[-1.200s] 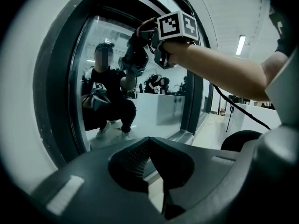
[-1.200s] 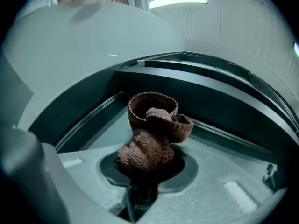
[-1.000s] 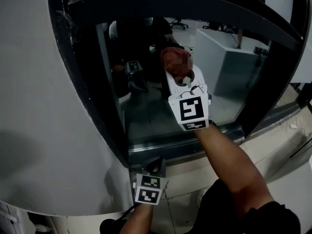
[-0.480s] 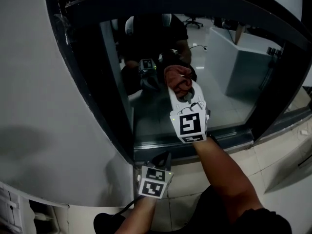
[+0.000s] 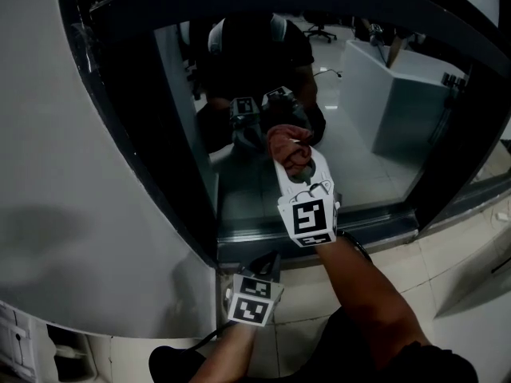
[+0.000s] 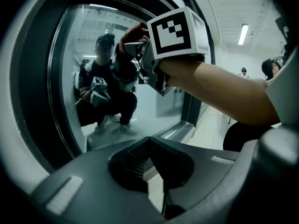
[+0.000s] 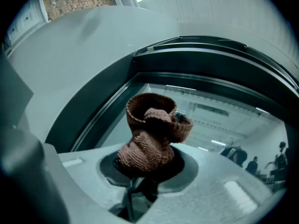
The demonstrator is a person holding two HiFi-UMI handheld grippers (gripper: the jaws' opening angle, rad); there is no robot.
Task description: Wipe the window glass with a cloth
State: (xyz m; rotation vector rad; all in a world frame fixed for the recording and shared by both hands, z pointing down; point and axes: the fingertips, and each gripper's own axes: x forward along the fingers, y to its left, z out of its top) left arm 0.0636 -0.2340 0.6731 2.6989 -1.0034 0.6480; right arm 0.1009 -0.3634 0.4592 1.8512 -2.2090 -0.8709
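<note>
While the right hand-held gripper [image 7: 142, 166] clamps it, the cloth [image 7: 152, 134] juts forward.

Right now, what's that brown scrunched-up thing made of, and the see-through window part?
The reddish-brown bunched cloth looks like knitted yarn, soft and matte: rows of small stitches show. The clear window pane looks like smooth, glossy glass: it mirrors the crouching person and you see through it.
</note>
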